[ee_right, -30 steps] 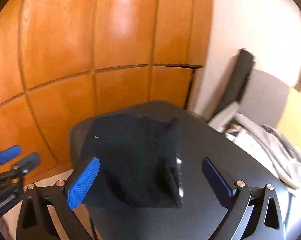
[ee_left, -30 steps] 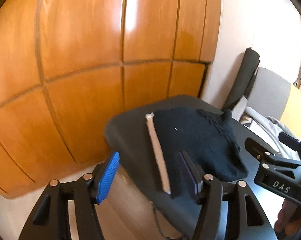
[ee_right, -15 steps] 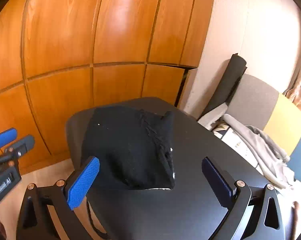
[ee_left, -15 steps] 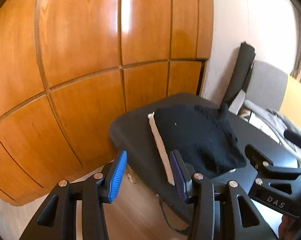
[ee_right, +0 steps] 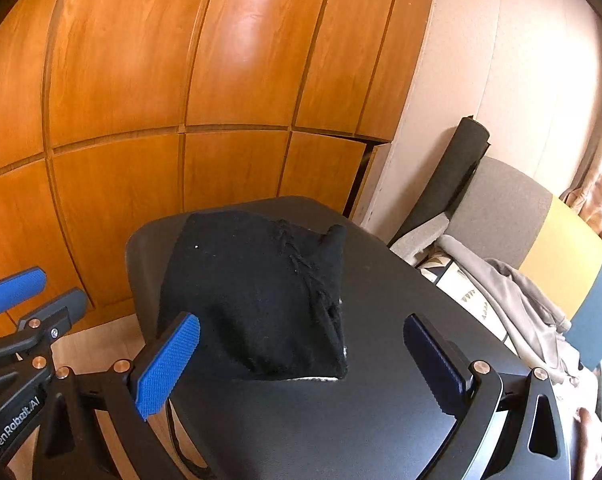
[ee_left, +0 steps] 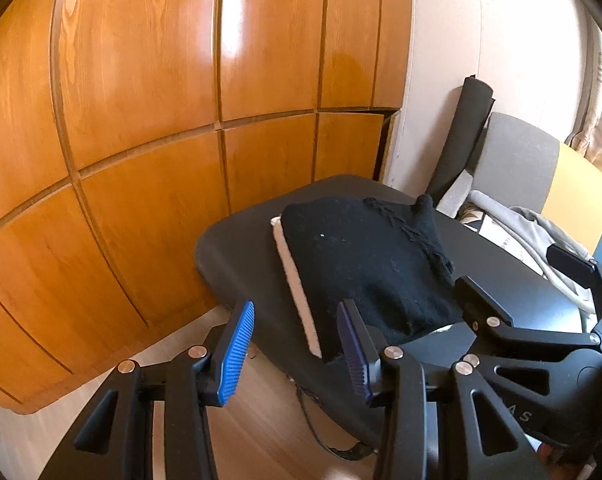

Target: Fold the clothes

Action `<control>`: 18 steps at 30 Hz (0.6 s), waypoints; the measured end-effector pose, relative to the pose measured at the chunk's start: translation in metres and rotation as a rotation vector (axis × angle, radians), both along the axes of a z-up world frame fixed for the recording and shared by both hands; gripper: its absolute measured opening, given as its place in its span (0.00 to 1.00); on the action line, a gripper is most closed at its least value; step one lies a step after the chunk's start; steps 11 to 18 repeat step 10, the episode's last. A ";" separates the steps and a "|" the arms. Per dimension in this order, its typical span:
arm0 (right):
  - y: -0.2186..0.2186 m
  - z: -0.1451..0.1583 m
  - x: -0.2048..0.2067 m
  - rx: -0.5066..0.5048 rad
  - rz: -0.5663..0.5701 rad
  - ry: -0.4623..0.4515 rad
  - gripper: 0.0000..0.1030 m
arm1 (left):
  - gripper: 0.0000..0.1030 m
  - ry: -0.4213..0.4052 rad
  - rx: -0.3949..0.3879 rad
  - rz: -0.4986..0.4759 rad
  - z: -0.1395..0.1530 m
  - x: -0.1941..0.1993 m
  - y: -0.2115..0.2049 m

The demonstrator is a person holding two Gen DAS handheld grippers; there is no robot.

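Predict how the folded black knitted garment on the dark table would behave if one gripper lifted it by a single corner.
The folded black knitted garment would probably sag and unfold: its slumped edges and loose upstanding corner suggest floppy fabric. It looks light for its bulk. The fuzzy knit should grip rather than slip on the dark table, likely dragging the white layer underneath along.

1. Left gripper open, empty, held off the near edge of the dark table.
2. Folded black garment on table, white layer showing under its left edge.
3. Right gripper at right, jaws apart.
4. Wooden cabinet behind.
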State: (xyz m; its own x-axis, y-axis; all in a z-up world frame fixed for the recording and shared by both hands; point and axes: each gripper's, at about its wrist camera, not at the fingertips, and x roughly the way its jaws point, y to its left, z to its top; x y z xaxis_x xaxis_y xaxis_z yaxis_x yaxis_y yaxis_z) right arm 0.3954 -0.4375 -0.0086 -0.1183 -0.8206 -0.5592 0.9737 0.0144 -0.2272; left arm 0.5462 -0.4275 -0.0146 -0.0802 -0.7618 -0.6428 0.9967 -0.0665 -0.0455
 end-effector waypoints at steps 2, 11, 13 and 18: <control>0.000 -0.001 -0.003 0.002 -0.002 -0.006 1.00 | 0.42 0.002 0.006 -0.006 -0.001 -0.001 -0.001; 0.001 -0.009 -0.012 0.030 -0.012 -0.031 1.00 | 0.42 0.010 0.017 -0.003 -0.009 -0.001 -0.006; 0.001 -0.009 -0.012 0.030 -0.012 -0.031 1.00 | 0.42 0.010 0.017 -0.003 -0.009 -0.001 -0.006; 0.001 -0.009 -0.012 0.030 -0.012 -0.031 1.00 | 0.42 0.010 0.017 -0.003 -0.009 -0.001 -0.006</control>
